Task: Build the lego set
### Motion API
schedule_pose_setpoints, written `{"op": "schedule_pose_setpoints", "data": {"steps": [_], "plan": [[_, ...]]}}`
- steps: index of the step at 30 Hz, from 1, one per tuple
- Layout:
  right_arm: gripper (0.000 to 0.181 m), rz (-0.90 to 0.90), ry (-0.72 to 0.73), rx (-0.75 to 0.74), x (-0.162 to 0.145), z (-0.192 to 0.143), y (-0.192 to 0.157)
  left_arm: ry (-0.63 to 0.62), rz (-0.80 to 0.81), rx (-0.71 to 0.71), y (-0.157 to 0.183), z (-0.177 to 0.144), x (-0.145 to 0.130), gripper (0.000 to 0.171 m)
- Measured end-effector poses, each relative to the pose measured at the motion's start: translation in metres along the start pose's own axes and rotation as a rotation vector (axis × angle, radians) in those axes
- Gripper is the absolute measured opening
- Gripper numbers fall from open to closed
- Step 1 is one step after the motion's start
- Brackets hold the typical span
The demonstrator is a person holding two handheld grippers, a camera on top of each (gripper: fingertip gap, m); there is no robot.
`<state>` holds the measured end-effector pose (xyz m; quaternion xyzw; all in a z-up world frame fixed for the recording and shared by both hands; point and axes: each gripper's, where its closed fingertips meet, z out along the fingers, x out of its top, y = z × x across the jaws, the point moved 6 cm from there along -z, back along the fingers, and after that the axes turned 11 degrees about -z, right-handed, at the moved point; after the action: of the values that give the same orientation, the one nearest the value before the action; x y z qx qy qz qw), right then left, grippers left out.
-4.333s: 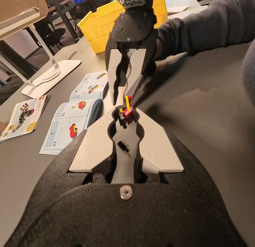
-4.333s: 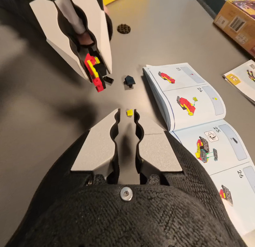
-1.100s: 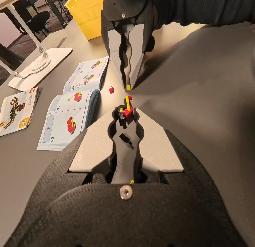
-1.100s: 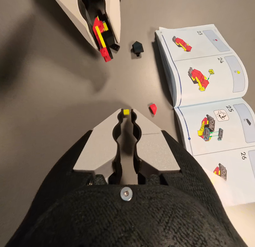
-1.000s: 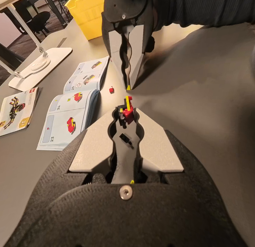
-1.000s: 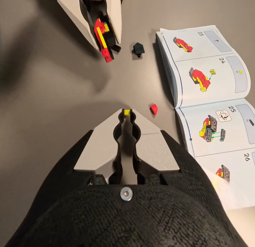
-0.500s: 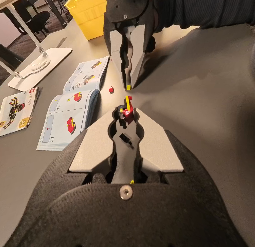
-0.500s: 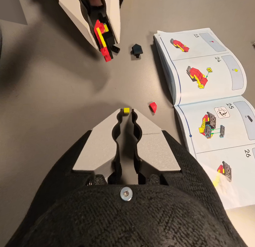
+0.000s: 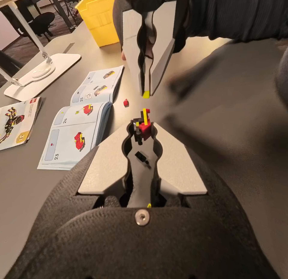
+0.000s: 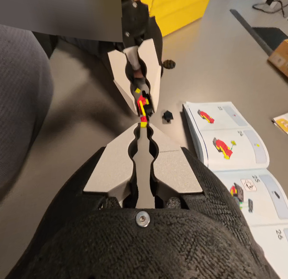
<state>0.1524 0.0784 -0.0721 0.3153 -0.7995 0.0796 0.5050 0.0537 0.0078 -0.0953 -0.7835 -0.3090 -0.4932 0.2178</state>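
My left gripper [image 9: 141, 125] is shut on a red, yellow and black lego assembly [image 9: 144, 126] at its fingertips, held above the grey table [image 9: 218, 131]. My right gripper [image 10: 142, 125] is shut on a small yellow piece [image 10: 143, 124] and holds it just in front of the assembly's [image 10: 142, 105] red tip. In the left wrist view the right gripper [image 9: 146, 93] hangs tips-down beyond the assembly, the yellow piece [image 9: 146, 94] between its tips. In the right wrist view the left gripper [image 10: 145, 113] faces mine.
An open instruction booklet [image 9: 81, 123] and a second booklet [image 9: 15, 123] lie to the left. A small red piece [image 9: 126, 102], a black piece [image 10: 167, 115], another black piece [image 9: 141, 157] and a round black piece [image 10: 169, 64] lie loose. A yellow bin [image 9: 99, 19], lamp base [image 9: 42, 72] and cardboard box [image 10: 279, 58] stand farther off. Only a small space, under 4 cm, lies between the two pairs of fingers.
My right gripper has closed on the yellow piece, lifted it off the table and brought it up close to the assembly. The left gripper has kept its hold.
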Motion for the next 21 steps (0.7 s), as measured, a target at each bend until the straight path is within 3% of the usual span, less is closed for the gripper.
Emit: {"op": "schedule_pose_setpoints", "data": {"steps": [9, 21], "plan": [[0.006, -0.071, -0.062, 0.077, 0.022, 0.009, 0.005, 0.083, -0.069, -0.111, -0.001, -0.009, 0.005, 0.020], [0.006, -0.090, -0.119, 0.103, 0.023, 0.011, 0.003, 0.109, -0.101, -0.132, -0.003, -0.012, 0.007, 0.020]]}}
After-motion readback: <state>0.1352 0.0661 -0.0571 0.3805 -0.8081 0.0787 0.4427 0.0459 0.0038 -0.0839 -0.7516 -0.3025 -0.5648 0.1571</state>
